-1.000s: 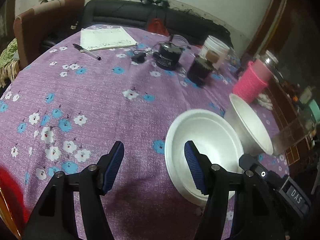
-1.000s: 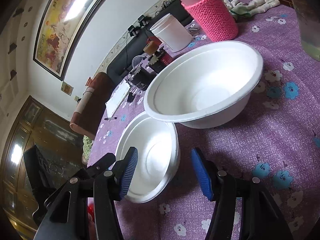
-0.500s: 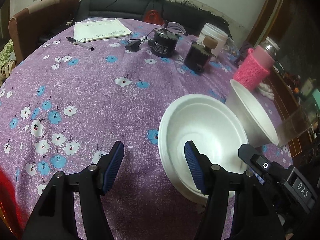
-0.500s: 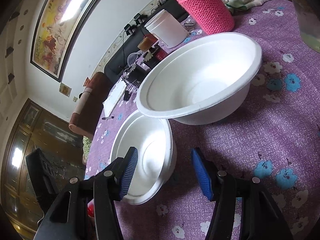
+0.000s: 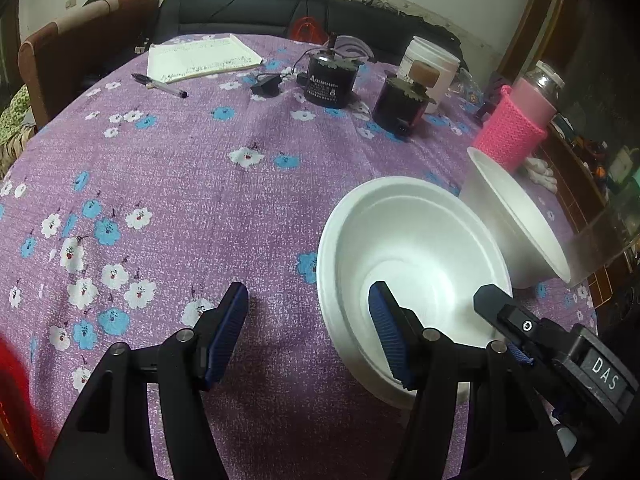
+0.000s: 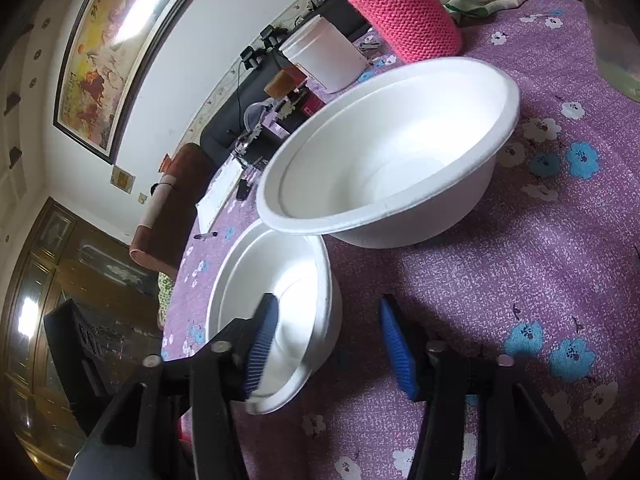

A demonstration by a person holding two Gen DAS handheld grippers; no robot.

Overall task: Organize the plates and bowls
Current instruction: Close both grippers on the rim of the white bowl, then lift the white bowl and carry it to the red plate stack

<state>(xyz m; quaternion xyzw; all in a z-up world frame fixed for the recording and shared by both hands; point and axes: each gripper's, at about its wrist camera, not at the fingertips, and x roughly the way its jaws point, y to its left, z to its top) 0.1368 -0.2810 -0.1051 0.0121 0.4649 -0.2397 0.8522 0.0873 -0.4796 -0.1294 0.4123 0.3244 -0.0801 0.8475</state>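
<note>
Two white foam bowls stand side by side on the purple flowered tablecloth. The nearer bowl is close in front of both grippers. The second bowl stands just beyond it, its rim overlapping the nearer bowl's far rim in the right wrist view. My left gripper is open, its right finger over the nearer bowl's inside, the bowl's left rim between the fingers. My right gripper is open, its left finger inside the nearer bowl and its right finger outside the wall.
A pink knitted bottle, a white tub, two black motors, a notepad and a pen lie farther back. A clear container stands right of the bowls. Sofa and chair lie behind.
Both grippers have moved in on the nearer bowl. The right gripper's fingers now straddle its wall, and the left gripper's right finger now reaches over its inside.
</note>
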